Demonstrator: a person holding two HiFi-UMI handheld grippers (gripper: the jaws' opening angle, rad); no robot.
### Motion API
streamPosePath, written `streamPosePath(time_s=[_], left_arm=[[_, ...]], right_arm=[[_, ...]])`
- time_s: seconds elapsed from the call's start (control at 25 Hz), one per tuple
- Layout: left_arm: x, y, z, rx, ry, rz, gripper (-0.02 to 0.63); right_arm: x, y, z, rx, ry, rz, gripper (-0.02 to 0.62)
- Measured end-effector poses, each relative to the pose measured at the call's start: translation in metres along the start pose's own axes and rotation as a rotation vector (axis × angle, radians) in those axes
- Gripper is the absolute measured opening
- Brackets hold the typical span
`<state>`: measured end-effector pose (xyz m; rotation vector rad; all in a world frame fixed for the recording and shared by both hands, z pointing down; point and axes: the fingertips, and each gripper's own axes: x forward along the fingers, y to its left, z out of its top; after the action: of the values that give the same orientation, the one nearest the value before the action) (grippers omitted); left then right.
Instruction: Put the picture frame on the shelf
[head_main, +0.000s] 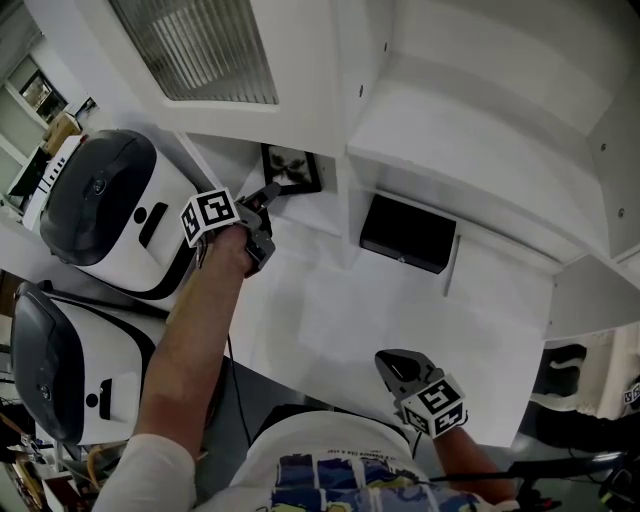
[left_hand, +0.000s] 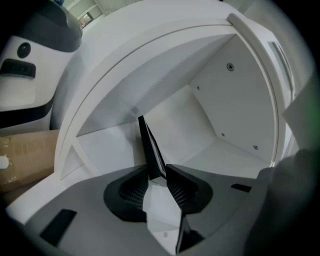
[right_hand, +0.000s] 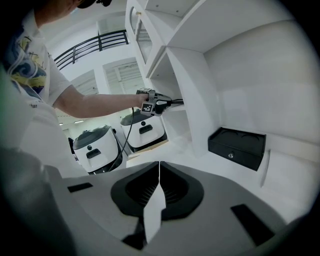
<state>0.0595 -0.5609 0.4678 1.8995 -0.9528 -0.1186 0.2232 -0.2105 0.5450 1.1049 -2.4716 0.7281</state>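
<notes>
The black picture frame (head_main: 292, 168) stands in the left shelf compartment, its picture facing outward. In the left gripper view the frame (left_hand: 150, 147) shows edge-on, upright and slightly tilted, on the white shelf floor (left_hand: 210, 150). My left gripper (head_main: 268, 195) reaches into that compartment, and the frame's near edge lies between its fingertips; the jaws (left_hand: 159, 172) stand apart around it, with a white gap showing behind the tips. My right gripper (head_main: 385, 360) hangs low near my body, away from the shelf. Its jaws (right_hand: 159, 167) are pressed together with nothing between them.
A black box (head_main: 407, 234) sits in the neighbouring compartment to the right, behind a white divider wall (head_main: 345, 190). Two white-and-black appliances (head_main: 100, 200) (head_main: 55, 365) stand at the left. A glass-fronted cupboard door (head_main: 195, 45) hangs above the frame's compartment.
</notes>
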Motion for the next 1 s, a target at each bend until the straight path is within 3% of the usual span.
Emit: streamPosePath(time_s=[0.16, 0.4, 1.0], left_arm=[[-0.001, 0.002, -0.001, 0.117, 0.022, 0.08, 0.13], [-0.001, 0.006, -0.002, 0.229, 0.043, 0.164, 0.147], [-0.015, 0.002, -0.001, 0.304, 0.026, 0.187, 0.147]], right_arm=[[-0.001, -0.001, 0.0, 0.002, 0.001, -0.002, 0.029], [-0.001, -0.001, -0.001, -0.003, 0.004, -0.006, 0.029], [-0.004, 0.006, -0.002, -0.013, 0.002, -0.018, 0.029]])
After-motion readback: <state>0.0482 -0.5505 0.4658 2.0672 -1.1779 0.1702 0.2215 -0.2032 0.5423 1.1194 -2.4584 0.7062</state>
